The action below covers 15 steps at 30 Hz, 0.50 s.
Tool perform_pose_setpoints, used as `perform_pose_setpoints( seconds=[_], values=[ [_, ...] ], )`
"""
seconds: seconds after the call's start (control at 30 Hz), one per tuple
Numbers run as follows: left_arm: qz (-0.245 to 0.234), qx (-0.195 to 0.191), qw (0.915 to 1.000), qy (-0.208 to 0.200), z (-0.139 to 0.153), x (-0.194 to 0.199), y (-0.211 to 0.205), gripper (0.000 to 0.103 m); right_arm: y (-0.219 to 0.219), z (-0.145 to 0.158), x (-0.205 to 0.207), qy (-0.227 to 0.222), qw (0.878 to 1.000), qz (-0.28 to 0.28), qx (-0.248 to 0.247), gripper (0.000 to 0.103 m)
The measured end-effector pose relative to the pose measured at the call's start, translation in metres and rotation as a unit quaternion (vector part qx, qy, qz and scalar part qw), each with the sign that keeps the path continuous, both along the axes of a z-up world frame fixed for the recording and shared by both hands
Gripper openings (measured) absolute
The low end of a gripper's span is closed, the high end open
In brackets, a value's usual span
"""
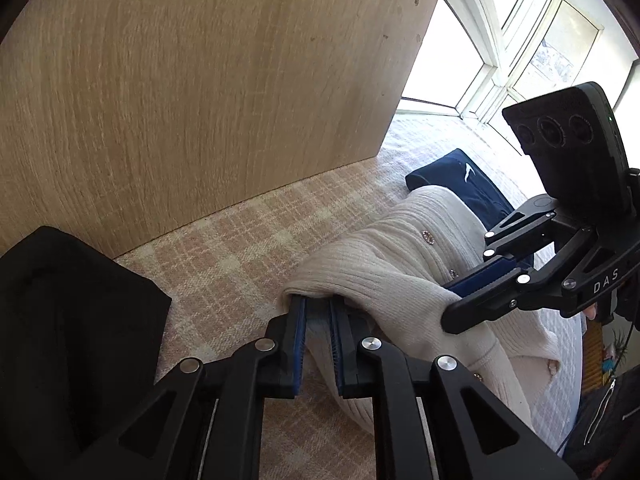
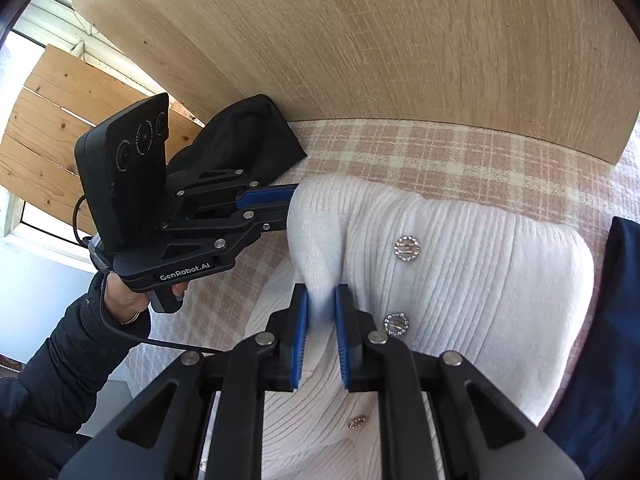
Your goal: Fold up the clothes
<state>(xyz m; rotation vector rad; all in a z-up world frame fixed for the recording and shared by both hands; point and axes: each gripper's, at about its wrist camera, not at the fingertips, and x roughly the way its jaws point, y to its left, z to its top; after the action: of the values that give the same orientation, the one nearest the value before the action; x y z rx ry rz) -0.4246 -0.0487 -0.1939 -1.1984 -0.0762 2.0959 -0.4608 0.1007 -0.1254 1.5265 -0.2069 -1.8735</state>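
A cream ribbed cardigan [image 1: 400, 248] [image 2: 460, 260] with sparkly round buttons [image 2: 407, 247] lies partly folded on a pink checked bedspread [image 1: 240, 256] [image 2: 440, 152]. My left gripper [image 1: 318, 304] [image 2: 290, 206] sits at the cardigan's raised left edge. Its jaws stand narrowly apart with knit fabric filling the gap, and the fold drapes over the tips. My right gripper [image 2: 321, 292] [image 1: 450, 304] pinches a ridge of the cardigan next to the button line, a little right of the left one. A person's hand [image 2: 128, 292] in a dark sleeve grips the left tool's handle.
A black garment [image 1: 72, 312] [image 2: 248, 136] lies folded at the left against a tall light-wood panel [image 1: 200, 100] [image 2: 360, 40]. A folded navy garment [image 1: 452, 176] [image 2: 608, 320] lies just right of the cardigan. A bright window [image 1: 460, 60] stands beyond the bed.
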Motion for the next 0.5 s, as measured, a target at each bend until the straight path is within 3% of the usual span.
perform_pose_setpoints(
  seconds=[0.13, 0.23, 0.37, 0.47, 0.5],
  values=[
    [0.034, 0.018, 0.9993, 0.004, 0.0, -0.001, -0.016, 0.011, 0.003, -0.005, -0.001, -0.038, 0.998, -0.003, -0.042, 0.014],
    [0.046, 0.005, 0.9989, 0.012, 0.006, -0.003, -0.023, 0.011, -0.012, -0.007, 0.002, -0.066, 0.996, 0.019, -0.058, 0.017],
    [0.033, -0.012, 0.9989, 0.032, 0.022, 0.005, -0.028, 0.013, -0.012, 0.016, 0.014, -0.027, 0.998, 0.035, -0.05, 0.019],
    [-0.007, 0.018, 0.9992, 0.035, 0.036, 0.015, -0.018, 0.013, -0.005, 0.026, 0.021, 0.021, 0.999, 0.025, -0.02, 0.019],
    [-0.021, 0.028, 0.9987, 0.036, 0.041, 0.018, -0.014, 0.016, -0.01, 0.019, 0.023, 0.019, 0.999, 0.03, -0.007, 0.019]
  ],
)
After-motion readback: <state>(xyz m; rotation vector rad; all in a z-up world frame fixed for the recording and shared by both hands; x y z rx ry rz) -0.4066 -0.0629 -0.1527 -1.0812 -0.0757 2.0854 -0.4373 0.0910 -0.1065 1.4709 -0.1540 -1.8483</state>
